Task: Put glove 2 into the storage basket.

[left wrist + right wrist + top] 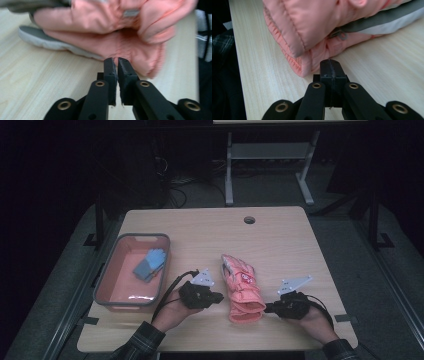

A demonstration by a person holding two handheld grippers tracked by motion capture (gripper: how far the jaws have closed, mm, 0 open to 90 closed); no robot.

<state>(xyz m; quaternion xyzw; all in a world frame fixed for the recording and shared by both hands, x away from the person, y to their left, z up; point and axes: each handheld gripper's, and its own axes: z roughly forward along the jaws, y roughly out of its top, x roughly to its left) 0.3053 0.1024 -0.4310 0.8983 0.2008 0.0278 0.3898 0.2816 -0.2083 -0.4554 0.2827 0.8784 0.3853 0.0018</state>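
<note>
I cannot make out the far end of the pink glove [112, 32] in the left gripper view, which is cut off and blurred. The glove lies near the table's [280, 235] front edge, cuff toward me. My left gripper [115, 62] comes in level from the glove's left, jaws pinched on a fold of its fabric. My right gripper [331, 65] lies level at the cuff's right side, clenched, jaws flush together, with nothing visible between them. A blue glove [149, 264] sits in the tray [107, 270] by the left edge.

left tongs [117, 62]: jaws nearly together, pointing level | right tongs [331, 65]: jaws pressed together, pointing level
</note>
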